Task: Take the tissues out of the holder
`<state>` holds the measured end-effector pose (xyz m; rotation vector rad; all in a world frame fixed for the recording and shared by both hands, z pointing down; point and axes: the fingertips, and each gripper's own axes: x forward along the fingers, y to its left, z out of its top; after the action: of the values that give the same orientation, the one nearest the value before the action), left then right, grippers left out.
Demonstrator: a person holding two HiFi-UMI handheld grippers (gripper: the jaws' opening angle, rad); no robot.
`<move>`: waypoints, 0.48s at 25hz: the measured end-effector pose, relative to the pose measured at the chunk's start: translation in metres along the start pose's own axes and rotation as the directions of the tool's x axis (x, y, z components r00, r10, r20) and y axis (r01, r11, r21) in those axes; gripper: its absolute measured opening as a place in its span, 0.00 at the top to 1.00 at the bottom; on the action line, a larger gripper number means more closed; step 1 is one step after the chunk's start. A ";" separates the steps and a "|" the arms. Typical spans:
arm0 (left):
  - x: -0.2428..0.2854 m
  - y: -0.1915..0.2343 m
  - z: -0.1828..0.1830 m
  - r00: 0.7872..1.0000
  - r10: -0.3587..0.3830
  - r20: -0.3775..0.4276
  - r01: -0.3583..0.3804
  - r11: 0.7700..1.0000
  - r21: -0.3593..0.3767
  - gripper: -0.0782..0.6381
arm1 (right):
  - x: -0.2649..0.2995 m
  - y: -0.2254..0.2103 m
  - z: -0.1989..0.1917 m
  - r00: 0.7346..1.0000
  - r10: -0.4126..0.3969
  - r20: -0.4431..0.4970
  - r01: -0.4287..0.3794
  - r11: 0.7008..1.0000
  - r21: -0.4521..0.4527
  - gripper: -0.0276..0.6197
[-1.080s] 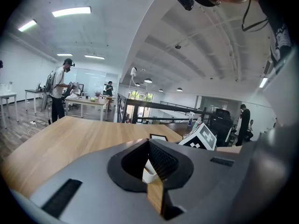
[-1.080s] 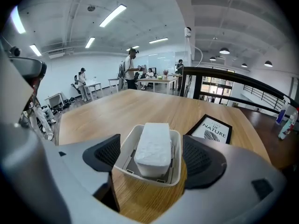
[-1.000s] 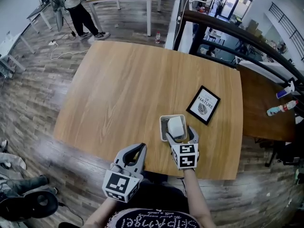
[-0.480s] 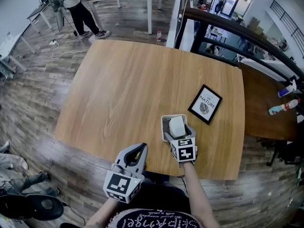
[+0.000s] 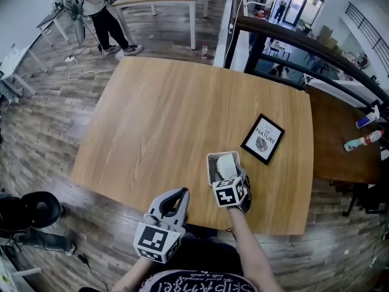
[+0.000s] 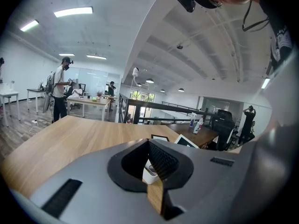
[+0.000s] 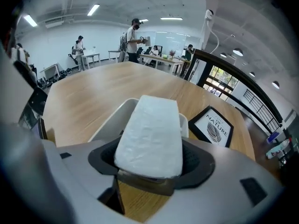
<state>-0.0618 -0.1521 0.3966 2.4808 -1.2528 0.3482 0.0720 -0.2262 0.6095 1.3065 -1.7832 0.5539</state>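
Tissues (image 7: 149, 134) clamped between the right tool's (image 5: 228, 176) closed jaws, far end over the holder (image 7: 108, 119) just ahead of it, gripped for drawing out. Left tool (image 5: 172, 196) (jaws together, empty) hangs alongside at the desk (image 5: 158, 120) edge, apparently unneeded.

Matt grey plastic, pale wood, crinkled white film.
The surface (image 5: 170, 120) is smooth light wood with a visible grain and a soft sheen. The left tool (image 5: 177, 193) and right tool (image 5: 229, 176) look like matt grey plastic with ribbed dark pads (image 6: 161, 161). The tissues (image 7: 152, 134) have a wrinkled, faintly glossy white wrap. The holder (image 7: 110, 122) is smooth white plastic.
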 end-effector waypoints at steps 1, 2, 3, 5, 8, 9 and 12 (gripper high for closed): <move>0.000 0.000 0.000 1.000 0.002 0.000 -0.002 1.000 0.000 0.88 | 0.000 -0.001 -0.001 1.000 0.004 0.000 -0.004 1.000 -0.004 0.49; 0.000 0.000 0.000 1.000 0.003 0.000 -0.003 1.000 0.001 0.88 | 0.000 -0.002 -0.001 1.000 0.010 0.001 -0.010 1.000 -0.003 0.50; -0.001 0.001 0.000 1.000 0.005 -0.001 -0.005 1.000 0.002 0.88 | -0.001 -0.002 -0.001 1.000 0.016 0.003 -0.016 1.000 -0.002 0.50; -0.001 0.000 -0.001 1.000 0.005 -0.004 -0.005 1.000 0.003 0.88 | -0.001 -0.002 -0.001 1.000 0.016 0.006 -0.016 1.000 -0.003 0.50; -0.001 -0.001 -0.001 1.000 0.005 -0.002 -0.005 1.000 0.002 0.88 | -0.001 -0.001 -0.001 1.000 0.017 0.013 -0.017 1.000 -0.014 0.50; -0.001 -0.002 0.000 1.000 0.005 -0.002 -0.005 1.000 0.002 0.88 | -0.001 -0.001 0.000 1.000 0.025 0.014 -0.025 0.999 -0.020 0.50; -0.001 -0.003 0.000 1.000 0.006 -0.009 -0.006 1.000 0.004 0.88 | -0.001 0.001 0.002 0.998 0.059 0.014 -0.058 0.997 -0.045 0.50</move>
<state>-0.0600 -0.1501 0.3961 2.4762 -1.2580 0.3632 0.0703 -0.2262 0.6077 1.2344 -1.8416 0.5341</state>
